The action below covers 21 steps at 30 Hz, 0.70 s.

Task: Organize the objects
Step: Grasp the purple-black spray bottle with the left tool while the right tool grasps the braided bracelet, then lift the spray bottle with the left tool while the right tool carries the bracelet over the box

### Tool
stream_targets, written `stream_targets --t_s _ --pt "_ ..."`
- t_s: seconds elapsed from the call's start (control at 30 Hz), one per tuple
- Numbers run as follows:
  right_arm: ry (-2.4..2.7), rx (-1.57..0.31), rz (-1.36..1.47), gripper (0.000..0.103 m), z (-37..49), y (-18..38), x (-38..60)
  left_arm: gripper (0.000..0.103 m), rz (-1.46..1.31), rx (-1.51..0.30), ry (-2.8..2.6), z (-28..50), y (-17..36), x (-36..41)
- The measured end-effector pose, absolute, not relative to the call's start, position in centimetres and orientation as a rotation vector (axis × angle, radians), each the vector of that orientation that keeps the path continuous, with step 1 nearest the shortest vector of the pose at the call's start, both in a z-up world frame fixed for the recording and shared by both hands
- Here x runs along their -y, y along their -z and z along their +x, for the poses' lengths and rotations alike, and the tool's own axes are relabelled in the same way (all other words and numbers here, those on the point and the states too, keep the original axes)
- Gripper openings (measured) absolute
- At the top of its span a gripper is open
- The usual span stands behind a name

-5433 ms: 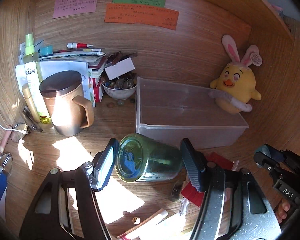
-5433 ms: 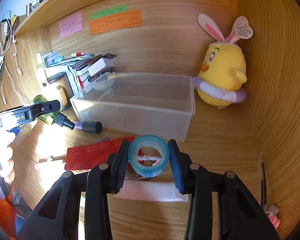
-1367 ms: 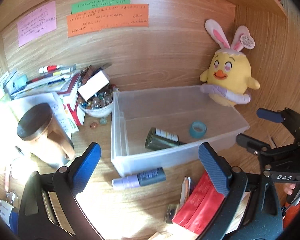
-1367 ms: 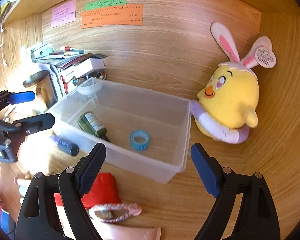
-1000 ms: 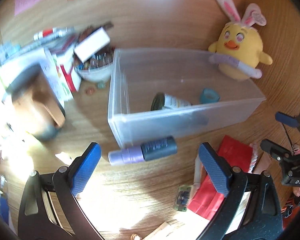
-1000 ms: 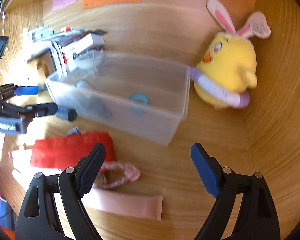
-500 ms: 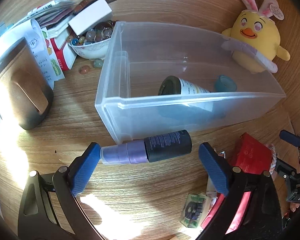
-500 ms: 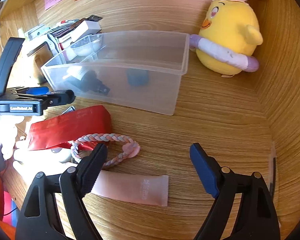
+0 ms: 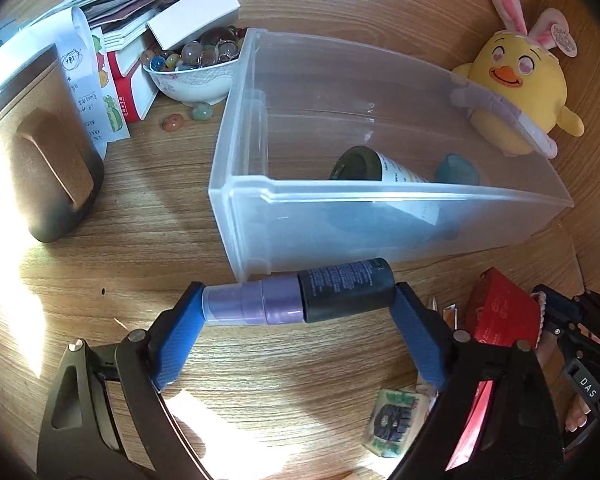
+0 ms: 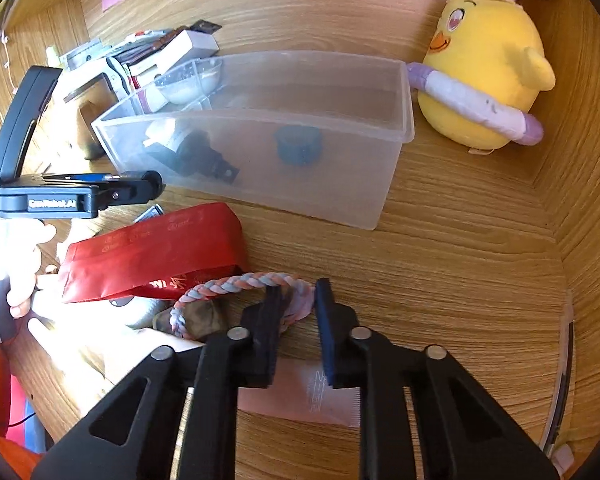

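A purple-and-black bottle (image 9: 300, 300) lies on the wooden desk in front of the clear plastic bin (image 9: 380, 196). My left gripper (image 9: 298, 304) spans it lengthwise; its jaws are closing and the blue pads touch both ends. Inside the bin (image 10: 260, 120) lie a dark green bottle (image 9: 364, 164) and a blue tape roll (image 9: 456, 168). My right gripper (image 10: 300, 300) is shut on the pink end of a braided rope ring (image 10: 236, 284), which lies beside a red pouch (image 10: 152, 252).
A yellow bunny-eared plush (image 10: 484, 80) stands right of the bin by the side wall. A brown mug (image 9: 32, 160), a bowl of marbles (image 9: 192, 72) and stacked books crowd the left. A pink tube (image 10: 300, 396) and a small green packet (image 9: 392, 424) lie near the front edge.
Both grippers have sunk toward the desk. The left pads have come in against the bottle's ends. The right jaws, wide apart half a second ago, have shut on the rope ring.
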State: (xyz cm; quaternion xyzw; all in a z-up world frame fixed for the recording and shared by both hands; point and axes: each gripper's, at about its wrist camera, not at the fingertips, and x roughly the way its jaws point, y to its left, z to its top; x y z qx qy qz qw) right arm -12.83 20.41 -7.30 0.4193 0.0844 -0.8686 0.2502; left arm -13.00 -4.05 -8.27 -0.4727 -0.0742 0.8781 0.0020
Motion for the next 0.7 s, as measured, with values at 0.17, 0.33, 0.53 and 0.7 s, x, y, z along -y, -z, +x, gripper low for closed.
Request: stream_targets --t_s 0.17,0.33,0.53,0.7 --pt "2.4 -0.229 1.11 0.012 -12.5 6.6 -20.6 0.091 -1.474 0.26 -2.744 -12.9 8.1 3.9" --pt "2.422 -0.195 1.083 0.012 -12.4 5.5 -21.0 0.091 -1.422 0.275 -2.758 -12.3 7.3 3.5" --pt "2.466 -0.154 1.012 0.012 -12.2 3.4 -21.4 0.091 -1.368 0.261 -2.778 -11.3 6.1 2.9" --pt "2.482 -0.125 0.947 0.012 -12.2 1.7 -21.2 0.091 -1.311 0.224 -2.807 -10.0 4.8 2.4"
